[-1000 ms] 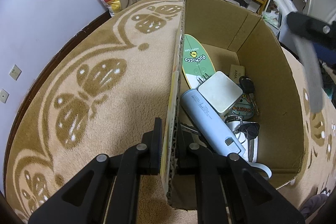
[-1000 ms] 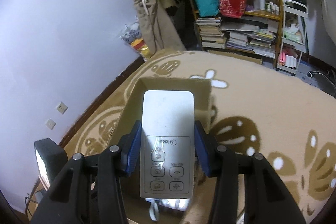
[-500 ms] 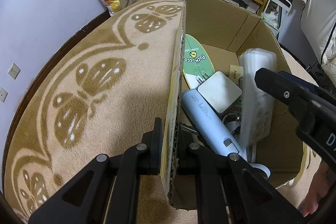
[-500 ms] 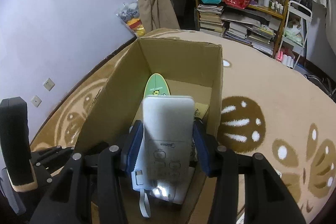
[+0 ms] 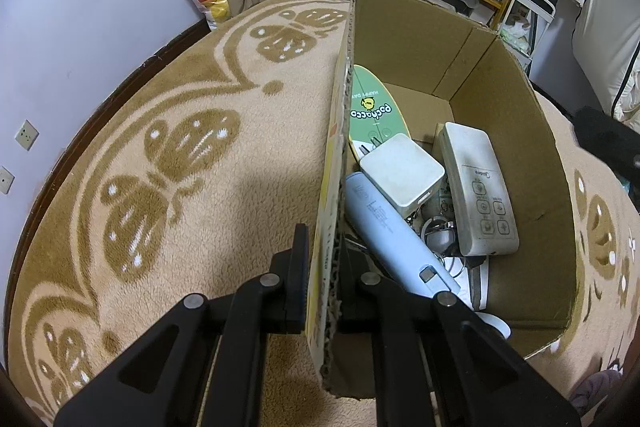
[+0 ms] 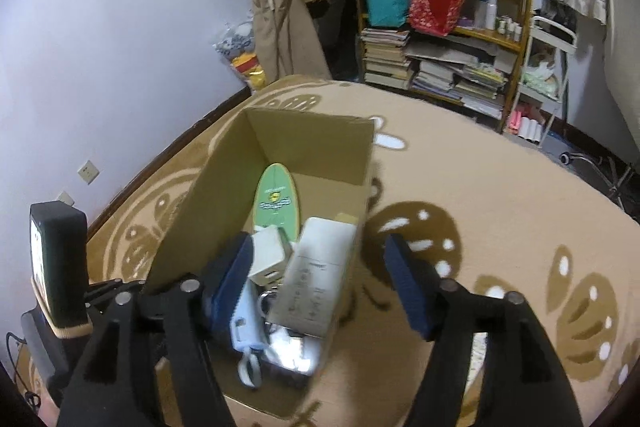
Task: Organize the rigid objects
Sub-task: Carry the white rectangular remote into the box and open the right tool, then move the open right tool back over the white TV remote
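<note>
Right tool (image 6: 316, 275) hung above the cardboard box (image 5: 516, 131) w/ jaws spread wide, nothing btwn them. Left tool (image 5: 322, 267) was pinched narrow onto the box's near wall, one finger outside, one inside, steadying it on the rug (image 5: 192, 163).

Remote (image 5: 476, 187), white w/ four buttons, lay inside the box toward its right wall, face up, propped at a slant on the clutter. Beside it sat the white charger block (image 5: 402, 173), the pale blue tube (image 5: 392, 239) and the green board (image 5: 374, 111); small metal bits underneath, prob. keys, hard to tell.

Handling, as a guess: the remote looked light, stiff plastic w/ a smooth shell, so somewhat slippery. Best hold would be across its long edges near mid-body, off the buttons. Not fragile for a short drop.

Vs half a sec earlier: right tool then clamped the remote over the box; now the remote was let go and resting in the pile, jaws opened, tool lifted back. A sec earlier the remote was higher up, before the descent. Left tool's grip on the wall was unchanged.
</note>
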A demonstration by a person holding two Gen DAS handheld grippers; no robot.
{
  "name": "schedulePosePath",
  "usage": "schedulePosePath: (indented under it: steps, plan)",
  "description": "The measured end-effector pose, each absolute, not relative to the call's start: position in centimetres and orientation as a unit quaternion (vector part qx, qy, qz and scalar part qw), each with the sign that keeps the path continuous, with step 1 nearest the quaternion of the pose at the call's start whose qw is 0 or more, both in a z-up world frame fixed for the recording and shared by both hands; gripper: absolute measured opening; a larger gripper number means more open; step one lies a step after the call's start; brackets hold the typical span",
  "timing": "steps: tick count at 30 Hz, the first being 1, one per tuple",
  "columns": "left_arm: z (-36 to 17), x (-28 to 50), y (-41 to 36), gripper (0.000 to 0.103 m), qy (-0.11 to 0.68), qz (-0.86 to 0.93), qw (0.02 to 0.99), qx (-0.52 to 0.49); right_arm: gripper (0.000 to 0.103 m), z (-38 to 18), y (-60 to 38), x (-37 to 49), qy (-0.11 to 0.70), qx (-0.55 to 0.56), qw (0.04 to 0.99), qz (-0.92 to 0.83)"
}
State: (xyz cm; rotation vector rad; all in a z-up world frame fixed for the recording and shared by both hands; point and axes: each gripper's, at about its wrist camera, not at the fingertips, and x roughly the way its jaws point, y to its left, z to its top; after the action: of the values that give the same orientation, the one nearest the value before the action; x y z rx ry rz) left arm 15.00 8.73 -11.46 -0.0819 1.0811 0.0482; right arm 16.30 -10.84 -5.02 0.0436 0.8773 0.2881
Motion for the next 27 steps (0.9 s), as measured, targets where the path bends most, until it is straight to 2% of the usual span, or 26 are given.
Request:
schedulePosePath:
  steps: [3, 8, 10, 27]
  plan:
    - [-11.5, 15.0, 8.7, 0.010, 0.515, 0.023, 0.856, -0.037, 0.091, -4.8, -12.0, 15.9, 0.415, 0.024, 0.900, 0.130]
    - [-11.5, 15.0, 8.7, 0.010, 0.515, 0.023, 0.856, -0.037, 0.096, -5.2, -14.5, 15.6, 0.417, 0.034, 0.902, 0.109]
    - [-11.6, 14.9, 8.7, 0.010, 0.515, 0.024, 0.856, -0.036, 0.103, -5.4, -15.6, 15.4, 0.416, 0.042, 0.903, 0.097]
    - [-11.6, 14.8, 8.8, 0.010, 0.517, 0.024, 0.855, -0.039, 0.103, -11.1, -20.4, 13.8, 0.472, 0.052, 0.880, 0.026]
